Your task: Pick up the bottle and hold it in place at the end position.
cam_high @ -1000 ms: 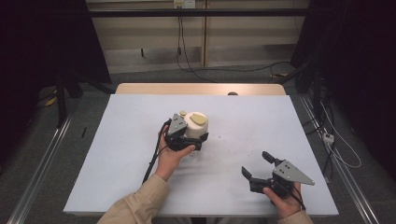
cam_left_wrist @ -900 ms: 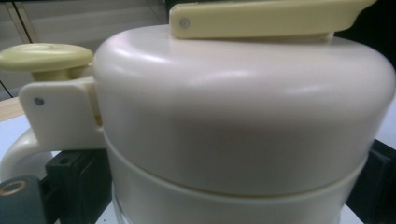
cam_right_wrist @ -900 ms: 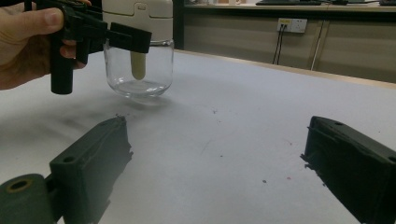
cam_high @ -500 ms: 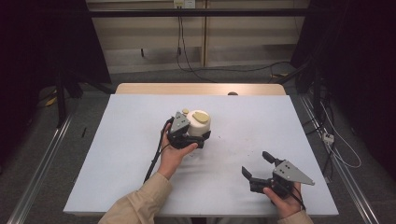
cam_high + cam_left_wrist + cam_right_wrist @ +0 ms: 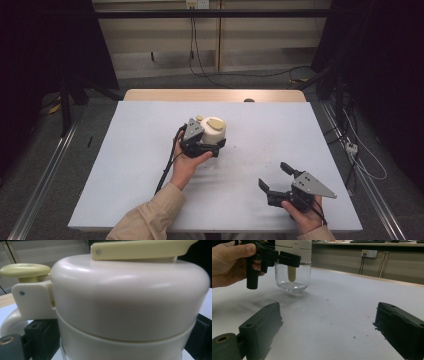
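A jar (image 5: 214, 131) with a cream lid, a yellow lever on top and a clear glass bowl (image 5: 292, 277) stands out near the table's middle. My left gripper (image 5: 216, 143) is shut on the jar, its jaws clamped on either side just under the lid's dome (image 5: 130, 297). In the right gripper view the glass bottom seems to hover just above the table, with a shadow below it. My right gripper (image 5: 274, 176) is open near the front right of the table and holds nothing (image 5: 327, 327). It points toward the jar.
The white table top (image 5: 125, 165) has a few small dark specks (image 5: 354, 337) in front of the right gripper. A black cable (image 5: 167, 167) trails from the left gripper along the person's forearm. A wooden strip (image 5: 215, 95) borders the far edge.
The left gripper's jaws have settled lower around the jar, and hand and jar have shifted slightly. The right gripper has stayed in place, still open.
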`<state>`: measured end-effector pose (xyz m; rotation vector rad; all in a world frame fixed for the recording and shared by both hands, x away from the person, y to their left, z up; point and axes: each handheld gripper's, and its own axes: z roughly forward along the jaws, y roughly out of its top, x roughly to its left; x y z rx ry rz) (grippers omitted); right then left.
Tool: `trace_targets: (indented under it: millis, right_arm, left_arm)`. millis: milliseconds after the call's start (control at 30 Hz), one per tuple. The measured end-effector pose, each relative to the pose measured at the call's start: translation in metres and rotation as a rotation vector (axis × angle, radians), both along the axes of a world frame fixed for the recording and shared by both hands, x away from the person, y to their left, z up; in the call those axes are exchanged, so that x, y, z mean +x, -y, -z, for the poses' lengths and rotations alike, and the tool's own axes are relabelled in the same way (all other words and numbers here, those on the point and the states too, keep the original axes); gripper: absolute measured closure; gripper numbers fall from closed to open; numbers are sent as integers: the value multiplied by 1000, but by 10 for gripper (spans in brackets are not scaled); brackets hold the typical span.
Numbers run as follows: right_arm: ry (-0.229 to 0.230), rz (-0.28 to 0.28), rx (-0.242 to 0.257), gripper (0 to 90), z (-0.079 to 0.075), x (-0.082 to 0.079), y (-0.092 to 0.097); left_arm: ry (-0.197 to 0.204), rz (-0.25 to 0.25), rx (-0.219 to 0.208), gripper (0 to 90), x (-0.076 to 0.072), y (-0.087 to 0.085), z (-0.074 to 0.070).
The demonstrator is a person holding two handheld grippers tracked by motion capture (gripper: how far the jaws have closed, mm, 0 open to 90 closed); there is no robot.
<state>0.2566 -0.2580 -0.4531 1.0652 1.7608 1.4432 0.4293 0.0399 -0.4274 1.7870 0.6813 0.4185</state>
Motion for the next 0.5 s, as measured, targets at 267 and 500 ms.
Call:
trace_targets:
  millis: [267, 500]
  right_arm:
    - [0, 0, 0, 61, 0, 0, 0]
    - [-1, -3, -3, 61, 0, 0, -1]
  left_arm:
    - [-5, -3, -6, 53, 4, 1, 3]
    - [-2, -9, -6, 53, 6, 0, 4]
